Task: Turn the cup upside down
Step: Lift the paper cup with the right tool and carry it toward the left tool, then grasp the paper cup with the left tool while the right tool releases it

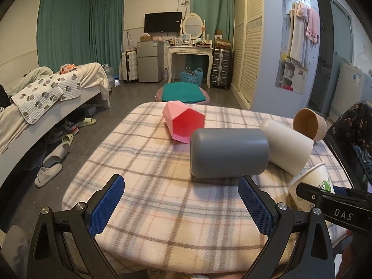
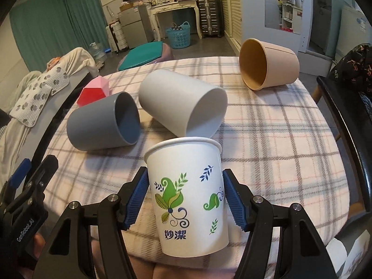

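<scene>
1. Bracketing the printed paper cup [image 2: 189,197], the right gripper [image 2: 186,195] has a blue pad on each side of the cup wall. The left pad looks in contact; a sliver of gap may remain at the right pad, so a firm clamp cannot be confirmed.
2. The paper cup stands rim up, slightly tilted, at the near edge of the plaid tablecloth [image 2: 267,139].
3. The left gripper [image 1: 181,204] is spread wide with nothing between its blue pads [image 1: 109,207], hovering over the cloth just short of the grey cup [image 1: 229,152].
4. The grey cup lies on its side, closed base toward the left wrist camera.
5. Just beside it lies the white cup [image 2: 183,105], also on its side, mouth toward the right gripper.
6. Farther out, the pink faceted cup [image 1: 183,124] and the tan cup [image 2: 268,64] lie on their sides, well apart from each other.
</scene>
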Tool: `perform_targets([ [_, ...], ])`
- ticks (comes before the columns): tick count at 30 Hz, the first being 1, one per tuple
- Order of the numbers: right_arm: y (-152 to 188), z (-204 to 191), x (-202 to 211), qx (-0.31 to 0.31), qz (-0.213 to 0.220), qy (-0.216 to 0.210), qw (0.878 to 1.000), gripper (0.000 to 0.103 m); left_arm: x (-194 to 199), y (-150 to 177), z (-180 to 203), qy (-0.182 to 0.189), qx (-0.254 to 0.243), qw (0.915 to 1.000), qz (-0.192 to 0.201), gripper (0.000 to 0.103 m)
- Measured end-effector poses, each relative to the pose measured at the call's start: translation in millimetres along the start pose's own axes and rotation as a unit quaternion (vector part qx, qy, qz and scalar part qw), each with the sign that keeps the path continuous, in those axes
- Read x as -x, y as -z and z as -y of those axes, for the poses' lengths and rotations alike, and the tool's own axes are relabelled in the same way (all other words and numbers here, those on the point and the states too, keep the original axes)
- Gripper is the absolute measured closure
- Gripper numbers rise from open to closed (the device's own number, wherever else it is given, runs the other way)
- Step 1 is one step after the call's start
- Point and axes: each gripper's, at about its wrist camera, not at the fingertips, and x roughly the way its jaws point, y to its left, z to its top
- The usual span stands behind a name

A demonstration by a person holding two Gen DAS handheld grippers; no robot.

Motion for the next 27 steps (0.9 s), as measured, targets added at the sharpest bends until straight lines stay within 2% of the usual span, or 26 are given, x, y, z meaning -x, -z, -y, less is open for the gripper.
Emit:
perform_targets([
  [4,2,4,2,0.006,0.007,-0.012,1.000,0.034,6,-1,8,-0.008,-0.007,0.9999,0.003,0.002],
  [6,3,6,9,0.010,0.018,-0.017,1.000,0.019,11,-2,13,-0.010,-0.009,0.9999,0.005,0.002],
  [8,3,10,20,0.011,0.039,-0.021,0.999,0.016,16,-4,20,-0.004,-0.012,0.9999,0.008,0.002],
  [12,0,28,49,0.011,0.087,-0.017,0.996,0.015,28,-7,43,0.010,-0.027,0.9995,0.013,0.002],
  [20,-2,77,101,0.014,0.172,0.045,0.984,0.015,44,-6,107,0.047,-0.044,0.9976,0.027,0.002],
  [23,2,92,109,0.013,0.181,0.048,0.982,0.015,46,0,127,0.066,-0.041,0.9967,0.023,0.002],
  [27,12,112,110,0.001,0.184,0.047,0.982,0.015,40,10,143,0.073,-0.036,0.9967,0.006,0.002],
])
